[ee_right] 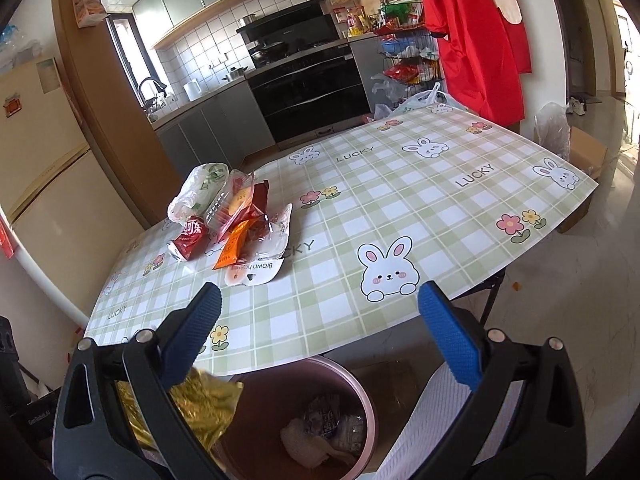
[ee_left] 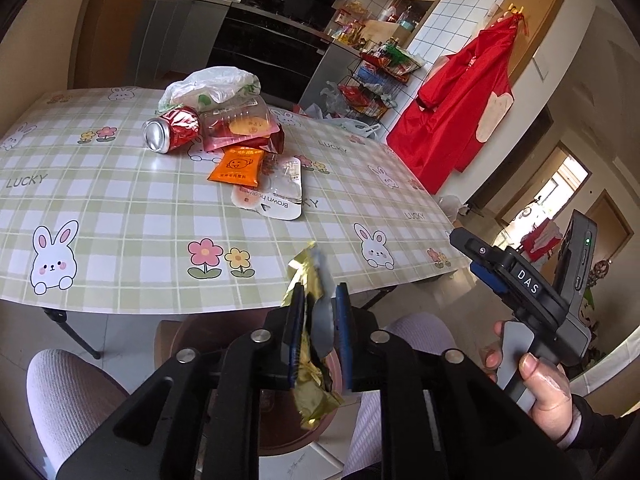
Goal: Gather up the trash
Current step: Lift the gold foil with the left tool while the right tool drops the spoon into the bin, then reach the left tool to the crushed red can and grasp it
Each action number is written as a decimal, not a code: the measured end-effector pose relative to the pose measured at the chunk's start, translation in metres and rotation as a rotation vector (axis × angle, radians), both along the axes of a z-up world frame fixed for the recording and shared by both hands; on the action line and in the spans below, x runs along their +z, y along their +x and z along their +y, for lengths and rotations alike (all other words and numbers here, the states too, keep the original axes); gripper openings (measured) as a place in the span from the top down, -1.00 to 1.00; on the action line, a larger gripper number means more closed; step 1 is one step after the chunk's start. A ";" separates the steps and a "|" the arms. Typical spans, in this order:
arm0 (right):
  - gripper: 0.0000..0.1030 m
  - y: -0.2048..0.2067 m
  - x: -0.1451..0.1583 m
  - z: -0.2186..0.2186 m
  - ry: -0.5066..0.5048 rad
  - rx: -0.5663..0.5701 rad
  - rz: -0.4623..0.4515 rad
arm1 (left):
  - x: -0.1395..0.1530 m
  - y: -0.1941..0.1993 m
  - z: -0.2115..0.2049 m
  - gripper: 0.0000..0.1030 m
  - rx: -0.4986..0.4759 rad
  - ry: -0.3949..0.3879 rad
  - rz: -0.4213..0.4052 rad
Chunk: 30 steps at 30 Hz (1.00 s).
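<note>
Left gripper point(ee_left: 318, 300) is sitting over the brown trash bin point(ee_right: 362, 390) below the table point(ee_left: 120, 216) edge, with a gold foil wrapper point(ee_left: 310, 372) hanging between its blue pads, jaws parted slightly; can't tell if the pads are pressing it. Right gripper point(ee_right: 320, 300) is hovering wide open, holding nothing. Remaining trash is lying mid-table: red can point(ee_left: 172, 133), orange packet point(ee_left: 237, 165), white wrapper point(ee_left: 272, 198), plastic bag point(ee_left: 212, 86).
</note>
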State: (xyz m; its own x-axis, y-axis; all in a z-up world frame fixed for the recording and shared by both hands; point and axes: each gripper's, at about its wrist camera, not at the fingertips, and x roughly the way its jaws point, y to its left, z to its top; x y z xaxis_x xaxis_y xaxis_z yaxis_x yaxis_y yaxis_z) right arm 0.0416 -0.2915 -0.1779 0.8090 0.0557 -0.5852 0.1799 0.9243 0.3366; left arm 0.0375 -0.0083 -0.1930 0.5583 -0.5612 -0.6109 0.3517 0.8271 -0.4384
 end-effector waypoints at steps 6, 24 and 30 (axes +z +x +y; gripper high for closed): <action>-0.89 0.002 -0.002 0.004 -0.002 0.014 0.011 | 0.001 0.000 -0.004 0.11 -0.017 0.003 -0.005; -0.89 0.006 -0.008 0.005 0.010 0.038 0.048 | -0.006 0.007 0.006 -0.17 0.024 -0.003 0.028; -0.89 0.018 -0.015 0.002 -0.011 0.052 0.081 | -0.002 0.040 0.021 -0.21 0.064 0.066 0.014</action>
State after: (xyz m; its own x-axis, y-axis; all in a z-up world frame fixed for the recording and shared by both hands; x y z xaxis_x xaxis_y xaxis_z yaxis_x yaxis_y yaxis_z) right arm 0.0596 -0.2897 -0.1925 0.7553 0.0896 -0.6493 0.1574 0.9368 0.3124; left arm 0.0779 0.0123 -0.1954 0.5830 -0.4830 -0.6533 0.2915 0.8749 -0.3866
